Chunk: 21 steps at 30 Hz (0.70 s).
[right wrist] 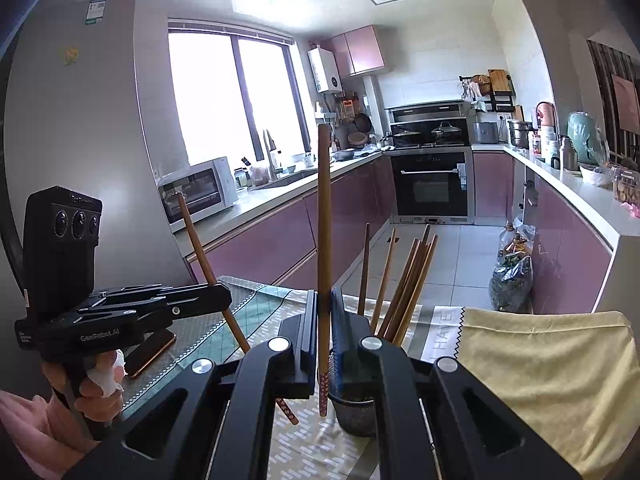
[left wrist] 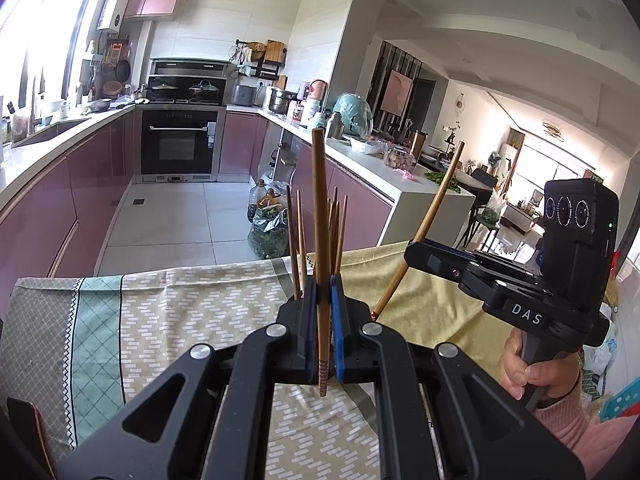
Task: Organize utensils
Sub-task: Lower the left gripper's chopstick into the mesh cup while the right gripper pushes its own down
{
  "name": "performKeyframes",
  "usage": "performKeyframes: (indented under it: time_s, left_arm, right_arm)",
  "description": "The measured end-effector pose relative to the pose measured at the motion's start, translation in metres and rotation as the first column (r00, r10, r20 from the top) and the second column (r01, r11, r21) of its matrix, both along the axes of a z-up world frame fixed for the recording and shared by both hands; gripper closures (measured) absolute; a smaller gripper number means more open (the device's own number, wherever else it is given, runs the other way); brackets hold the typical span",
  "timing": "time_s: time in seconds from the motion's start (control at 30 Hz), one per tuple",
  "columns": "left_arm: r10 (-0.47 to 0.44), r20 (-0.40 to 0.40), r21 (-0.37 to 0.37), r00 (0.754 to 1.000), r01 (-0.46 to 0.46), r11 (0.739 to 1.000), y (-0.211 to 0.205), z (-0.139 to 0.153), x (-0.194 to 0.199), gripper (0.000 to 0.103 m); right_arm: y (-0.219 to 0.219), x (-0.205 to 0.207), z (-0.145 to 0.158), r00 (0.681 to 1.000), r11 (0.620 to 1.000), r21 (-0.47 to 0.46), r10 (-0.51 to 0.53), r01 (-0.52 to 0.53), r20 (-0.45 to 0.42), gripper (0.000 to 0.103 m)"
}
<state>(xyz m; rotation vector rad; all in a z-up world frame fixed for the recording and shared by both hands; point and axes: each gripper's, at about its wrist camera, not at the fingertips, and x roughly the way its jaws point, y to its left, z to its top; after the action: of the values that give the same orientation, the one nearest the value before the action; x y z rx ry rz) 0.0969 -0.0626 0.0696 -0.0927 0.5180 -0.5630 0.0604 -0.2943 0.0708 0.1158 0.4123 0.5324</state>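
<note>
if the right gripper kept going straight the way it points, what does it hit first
Probably the mesh holder with its chopsticks, just past the right gripper and slightly right of its line; depth is hard to judge.

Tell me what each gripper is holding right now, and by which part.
Each holds one chopstick near its patterned end: the left gripper grips the left chopstick, the right gripper grips the right chopstick.
</note>
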Motion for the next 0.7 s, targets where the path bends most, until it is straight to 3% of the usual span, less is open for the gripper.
performKeyframes:
  time_s: [0.7]
  left_arm:
    - [0.008, 0.074, -0.035, 0.997, -0.005, 0.999, -0.005, 0.031, 0.003, 0.096]
  right_arm:
    - [0.0, 0.001, 0.01, 0.999, 1.0, 0.004, -0.014, 0.014, 0.033, 0.097]
